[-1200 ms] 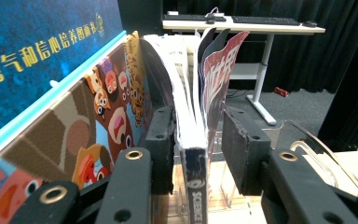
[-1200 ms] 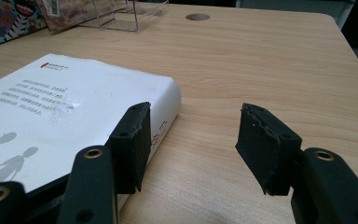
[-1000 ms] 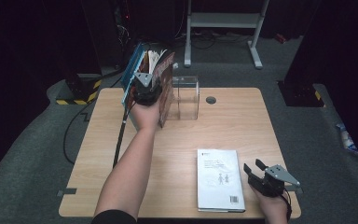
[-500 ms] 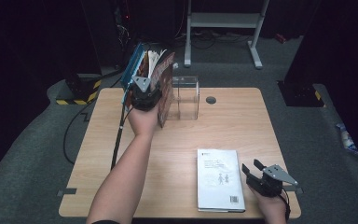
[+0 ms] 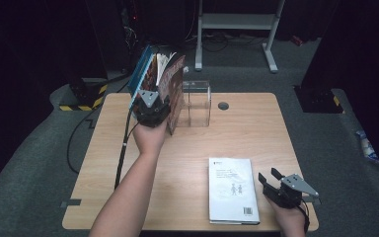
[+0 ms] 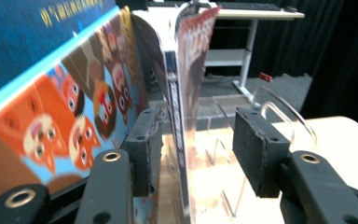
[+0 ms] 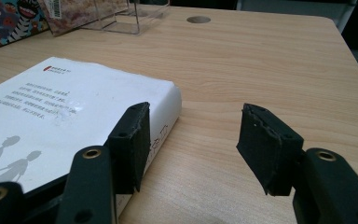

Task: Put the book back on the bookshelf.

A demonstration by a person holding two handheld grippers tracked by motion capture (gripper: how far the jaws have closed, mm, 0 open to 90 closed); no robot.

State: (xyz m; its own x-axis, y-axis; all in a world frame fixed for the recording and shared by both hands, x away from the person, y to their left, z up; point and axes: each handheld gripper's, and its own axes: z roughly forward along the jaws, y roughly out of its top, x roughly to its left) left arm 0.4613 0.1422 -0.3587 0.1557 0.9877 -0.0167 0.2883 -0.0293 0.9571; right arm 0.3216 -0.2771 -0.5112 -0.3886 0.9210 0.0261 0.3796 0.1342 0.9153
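Note:
Several picture books [image 5: 158, 74] stand on edge at the table's far left and lean left, next to a clear acrylic holder [image 5: 197, 101]. My left gripper [image 5: 153, 106] is at them. In the left gripper view its jaws [image 6: 196, 144] straddle one thin book [image 6: 179, 107], which stands close to the left pad [image 6: 144, 149] with a wide gap to the right pad. These jaws have just been opening. A white book [image 5: 232, 187] lies flat near the front edge. My right gripper [image 5: 271, 180] rests open beside the white book's [image 7: 51, 107] right edge, nothing between its pads.
The wooden table [image 5: 256, 128] has a round cable hole [image 5: 223, 105] at the back. A black cable [image 5: 123, 148] trails from the left gripper across the table's left side. A white desk frame [image 5: 237, 22] stands on the floor behind.
My left gripper has drawn back a little from the standing books, toward the person. The right gripper and the white book have not moved.

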